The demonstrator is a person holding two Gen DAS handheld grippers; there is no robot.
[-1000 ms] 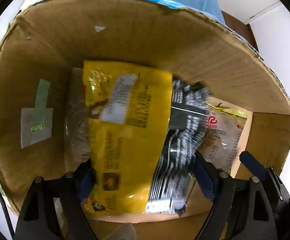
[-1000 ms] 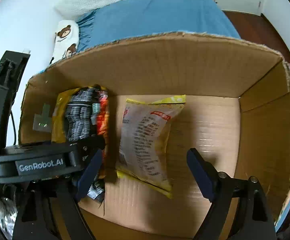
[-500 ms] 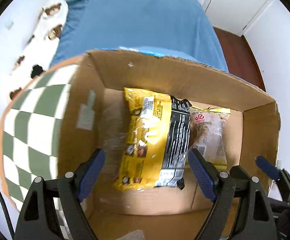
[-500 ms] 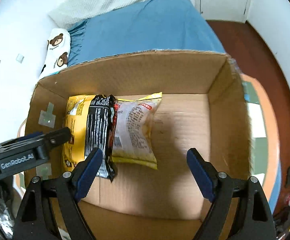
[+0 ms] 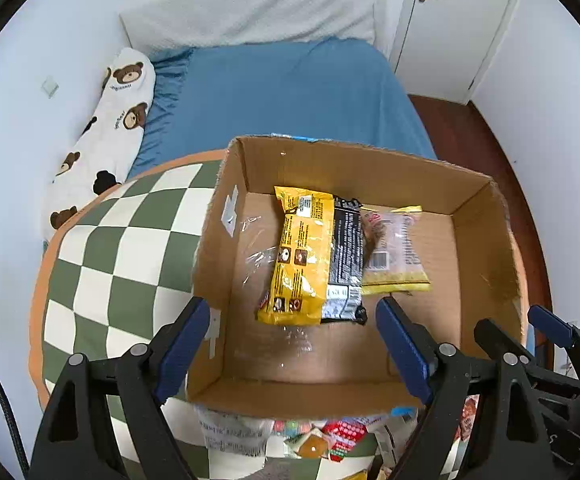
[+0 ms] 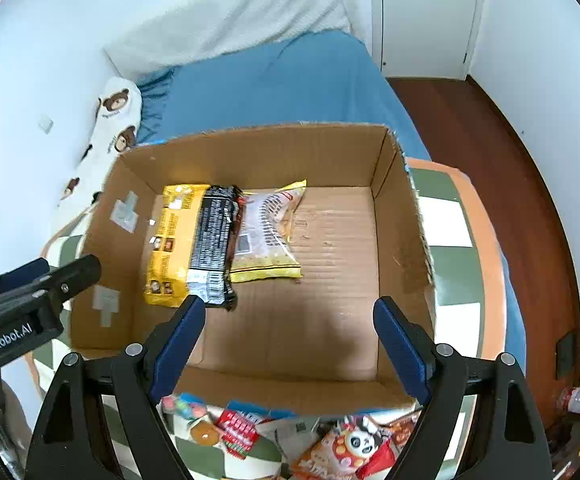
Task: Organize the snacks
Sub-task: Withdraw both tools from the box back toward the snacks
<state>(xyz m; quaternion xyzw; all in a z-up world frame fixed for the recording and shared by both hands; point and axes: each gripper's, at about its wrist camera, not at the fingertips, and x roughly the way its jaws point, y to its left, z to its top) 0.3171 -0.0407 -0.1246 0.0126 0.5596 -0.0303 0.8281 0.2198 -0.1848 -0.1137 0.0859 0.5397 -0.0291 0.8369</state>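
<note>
From the left wrist view, the left gripper (image 5: 290, 344) hung above the near-left corner of the open brown cardboard box (image 5: 370, 164), its blue-padded fingers (image 5: 182, 340) spread wide with nothing between them; that suited a hand with nothing left to carry. Inside, a yellow snack packet (image 5: 302, 256), a black snack packet (image 5: 344, 256) and a clear packet with yellow edges (image 5: 400, 252) lay flat, side by side and overlapping slightly, packed toward the left of the floor so the right half stayed free for more. The box sat on a green-and-white checkered cushion (image 5: 118, 248) on the blue bed (image 5: 290, 92).

From the right wrist view, the right gripper (image 6: 286, 344) was also wide open and empty, poised over the box's near wall; below that wall a loose heap of colourful snack packets (image 6: 342, 448) waited on the cushion, probably the next things to be picked. The left gripper's black body showed at the left edge.
</note>
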